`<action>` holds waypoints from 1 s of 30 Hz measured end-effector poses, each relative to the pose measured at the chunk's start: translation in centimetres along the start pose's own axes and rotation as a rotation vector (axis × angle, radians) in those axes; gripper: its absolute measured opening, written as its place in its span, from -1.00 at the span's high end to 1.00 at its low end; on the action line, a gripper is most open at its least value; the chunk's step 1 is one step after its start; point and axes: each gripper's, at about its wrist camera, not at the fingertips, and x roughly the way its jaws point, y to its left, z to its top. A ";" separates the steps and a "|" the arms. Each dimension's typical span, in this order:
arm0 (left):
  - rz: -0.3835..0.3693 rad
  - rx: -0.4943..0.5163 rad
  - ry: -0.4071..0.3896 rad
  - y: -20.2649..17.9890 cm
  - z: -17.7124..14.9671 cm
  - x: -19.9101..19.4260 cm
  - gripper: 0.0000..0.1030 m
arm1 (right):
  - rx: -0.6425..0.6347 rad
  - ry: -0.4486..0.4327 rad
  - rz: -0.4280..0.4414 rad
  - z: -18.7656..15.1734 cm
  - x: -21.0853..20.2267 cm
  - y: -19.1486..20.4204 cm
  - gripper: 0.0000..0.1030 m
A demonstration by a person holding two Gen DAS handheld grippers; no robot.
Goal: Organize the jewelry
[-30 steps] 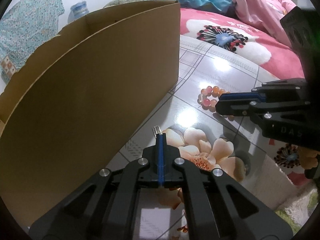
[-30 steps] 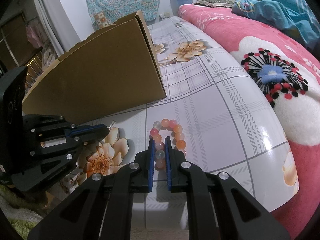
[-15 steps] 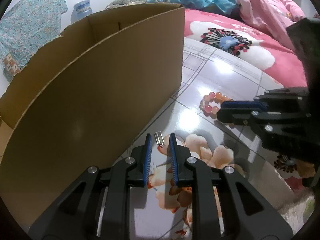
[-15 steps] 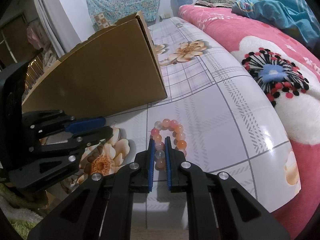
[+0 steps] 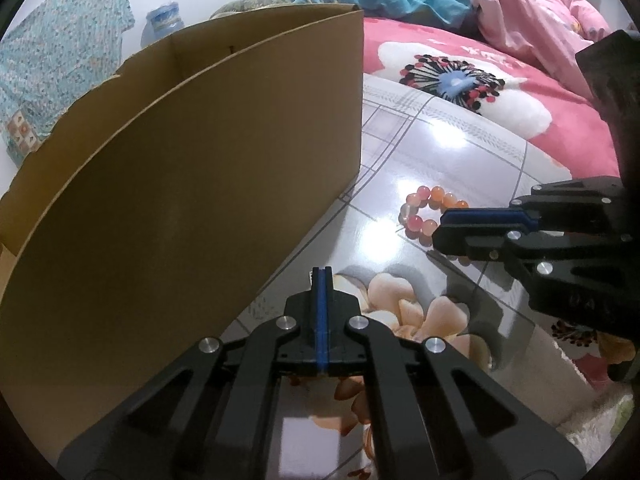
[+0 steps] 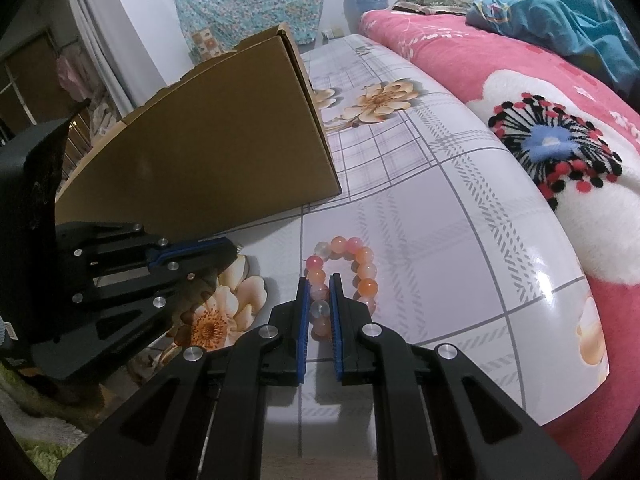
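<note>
Lifting jewelry | right tongs [image 6: 319, 280] pinch bead bracelet [image 6: 362, 264] lying on surface [image 6: 440, 240] near cardboard box [image 5: 200, 180] | left tongs [image 5: 322, 270] just closed, pressed together at small silver piece [image 5: 310, 276], catch unclear | raise slowly, recheck left

The left tongs [image 5: 321, 270] cover most of a small metal piece [image 5: 310, 276], too tiny to identify. The right tongs [image 5: 442, 222] hide part of the bead bracelet [image 5: 416, 222].

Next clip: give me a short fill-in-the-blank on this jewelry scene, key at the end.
1. The right gripper is shut on the bead ____.
2. The left gripper has its jaws ____, just closed beside the cardboard box.
3. The tablecloth under the bracelet is printed with ____.
4. The bedding beside the table is mainly ____.

Missing words: bracelet; shut; flowers; pink
</note>
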 end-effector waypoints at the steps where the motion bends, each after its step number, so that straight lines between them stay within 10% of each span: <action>1: -0.003 -0.005 -0.002 0.1 -0.1 -0.2 1.00 | 0.001 0.000 0.000 0.0 0.0 0.0 0.80; 19: -0.005 -0.047 -0.030 1.6 -1.4 -2.1 1.00 | -0.068 -0.024 0.030 0.8 -0.7 2.1 0.78; 30: 0.010 -0.096 -0.037 3.6 -3.7 -3.2 1.00 | -0.489 0.037 0.095 3.2 2.7 7.0 0.43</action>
